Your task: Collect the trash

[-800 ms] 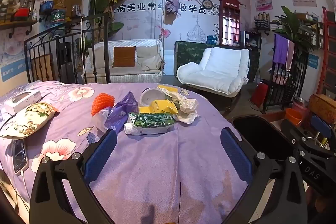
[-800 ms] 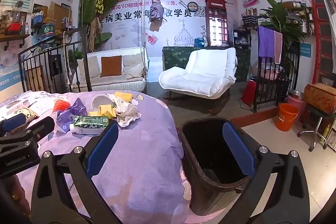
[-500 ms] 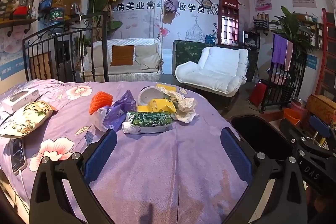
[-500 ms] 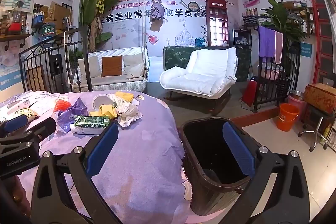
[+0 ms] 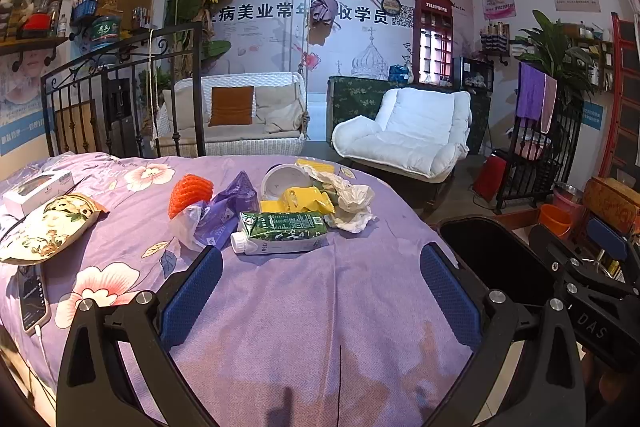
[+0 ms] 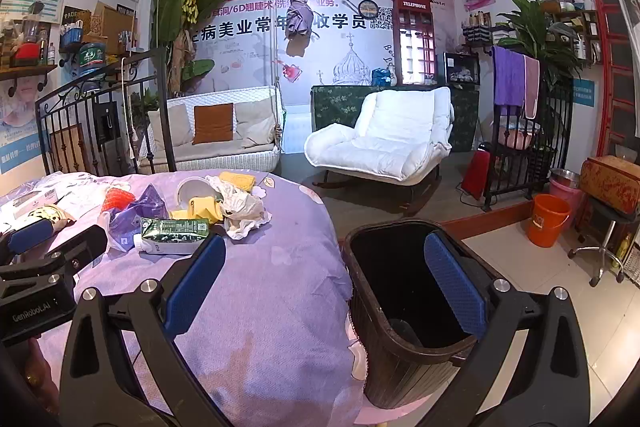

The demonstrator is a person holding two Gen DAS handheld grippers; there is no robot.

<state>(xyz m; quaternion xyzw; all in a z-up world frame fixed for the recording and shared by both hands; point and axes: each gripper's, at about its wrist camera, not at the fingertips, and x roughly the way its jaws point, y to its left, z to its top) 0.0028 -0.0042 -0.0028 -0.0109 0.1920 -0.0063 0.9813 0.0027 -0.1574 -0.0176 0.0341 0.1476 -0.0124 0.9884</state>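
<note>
Nearing trash pile [image 5: 276, 211] slightly, left tongs [image 5: 320, 291] wide, empty.

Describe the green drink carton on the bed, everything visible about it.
The green drink carton lies on its side on the purple floral bedspread, at the near edge of the trash pile. It looks like coated paperboard: dark green with pale printing, a code square on top, and a white lower band. Its white screw cap is on and points left. The body looks slightly dented. The yellow wrapper lies against its far side, and crumpled white paper sits at its right end. Neither gripper touches it.
</note>
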